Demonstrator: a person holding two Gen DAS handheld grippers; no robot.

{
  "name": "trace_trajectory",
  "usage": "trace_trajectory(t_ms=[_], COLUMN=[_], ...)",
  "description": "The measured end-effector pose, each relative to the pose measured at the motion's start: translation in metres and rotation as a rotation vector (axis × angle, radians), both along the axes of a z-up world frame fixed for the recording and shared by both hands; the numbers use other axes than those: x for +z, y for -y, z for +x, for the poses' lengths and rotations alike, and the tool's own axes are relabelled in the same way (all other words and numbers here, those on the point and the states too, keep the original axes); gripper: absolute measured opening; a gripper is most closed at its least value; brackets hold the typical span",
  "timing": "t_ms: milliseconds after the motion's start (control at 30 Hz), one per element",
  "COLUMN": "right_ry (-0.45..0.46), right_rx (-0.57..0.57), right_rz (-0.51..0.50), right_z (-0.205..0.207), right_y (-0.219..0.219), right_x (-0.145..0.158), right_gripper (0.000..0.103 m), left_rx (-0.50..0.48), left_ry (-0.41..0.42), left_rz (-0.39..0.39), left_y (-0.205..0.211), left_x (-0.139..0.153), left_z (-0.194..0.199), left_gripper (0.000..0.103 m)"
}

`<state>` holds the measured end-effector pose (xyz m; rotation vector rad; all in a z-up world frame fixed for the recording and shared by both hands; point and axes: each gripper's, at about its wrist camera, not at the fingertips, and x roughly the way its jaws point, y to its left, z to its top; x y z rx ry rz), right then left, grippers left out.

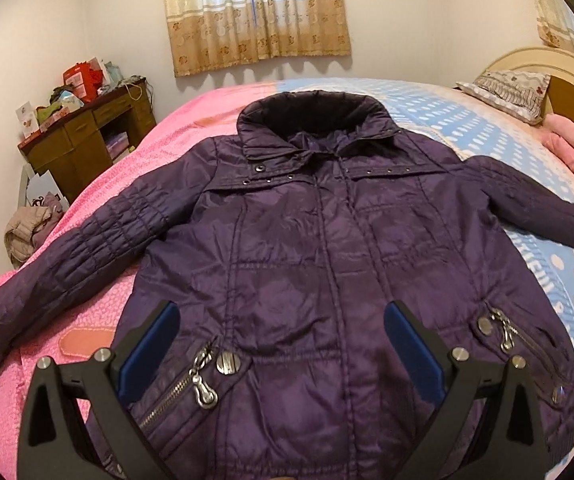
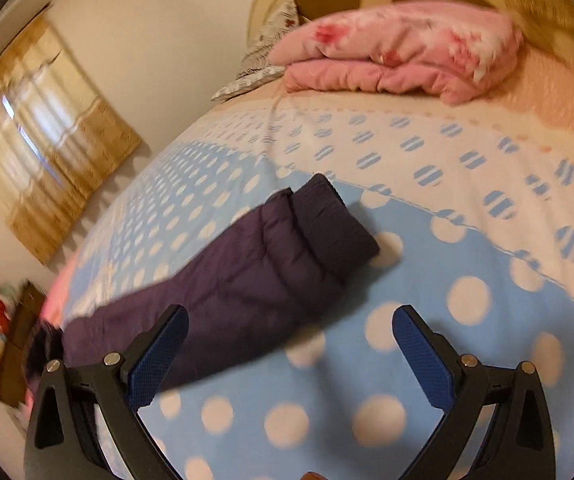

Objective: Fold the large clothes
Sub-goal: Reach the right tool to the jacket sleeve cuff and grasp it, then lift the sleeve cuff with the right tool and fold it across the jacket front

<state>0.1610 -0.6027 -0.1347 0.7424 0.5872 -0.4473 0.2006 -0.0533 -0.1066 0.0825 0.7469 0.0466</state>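
Note:
A dark purple quilted jacket point(image 1: 307, 248) lies flat, front up, on the bed, collar away from me and both sleeves spread out to the sides. My left gripper point(image 1: 281, 320) is open and empty, above the jacket's lower front between its two zip pockets. In the right wrist view, the jacket's right sleeve point(image 2: 255, 272) lies on the blue dotted sheet point(image 2: 467, 340), its cuff pointing toward the headboard. My right gripper point(image 2: 289, 322) is open and empty just above the sleeve's lower edge. That view is blurred.
The bed has a pink cover point(image 1: 135, 168) on the left and the blue dotted sheet point(image 1: 427, 108) on the right. A folded pink quilt point(image 2: 403, 52) and a pillow point(image 1: 507, 90) lie by the headboard point(image 1: 559, 76). A cluttered wooden desk point(image 1: 87, 136) stands at the far left.

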Motion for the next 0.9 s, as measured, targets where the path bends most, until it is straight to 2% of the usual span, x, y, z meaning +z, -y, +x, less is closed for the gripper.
trace_trajectory(t_ms=[133,200,233,333,400,533,633,900], right_ry=[0.025,0.065,0.059,0.101,0.127,0.215,0.254,0.312], right_rx=[-0.033,-0.021,-0.004,0.018,0.031,0.068,0.086,0.201], right_rz=[0.103,0.173,0.210,0.227,0.166,-0.013,-0.099,-0.311], right_z=[0.020,0.026,0.032,0.033,0.026,0.009,0.006,0.027], right_y=[0.023,0.032,0.035,0.034,0.026,0.002,-0.011,-0.061], right_x=[-0.014,-0.023,-0.030,-0.034,-0.023,0.018,0.047,0.128], right_gripper=[0.101,0.080,0.049,0.031,0.030,0.029,0.028,0.028], left_rx=[0.019,0.019,0.019,0.016,0.019,0.017,0.010,0.010], left_ry=[-0.010,-0.018,-0.023,-0.036,-0.038,-0.025,-0.020,0.016], left_rz=[-0.013,-0.018,-0.020,-0.032,-0.046,-0.058,-0.071,-0.119], left_y=[-0.004,-0.004,-0.005,-0.006,-0.010,-0.016,-0.019,-0.036], left_x=[-0.002,-0.004,-0.005,-0.008,-0.009,-0.008,-0.005,0.006], left_z=[0.005,0.006,0.006,0.006,0.004,-0.002,-0.007,-0.023], left_gripper=[0.103,0.103,0.103,0.103,0.103,0.103,0.103,0.103])
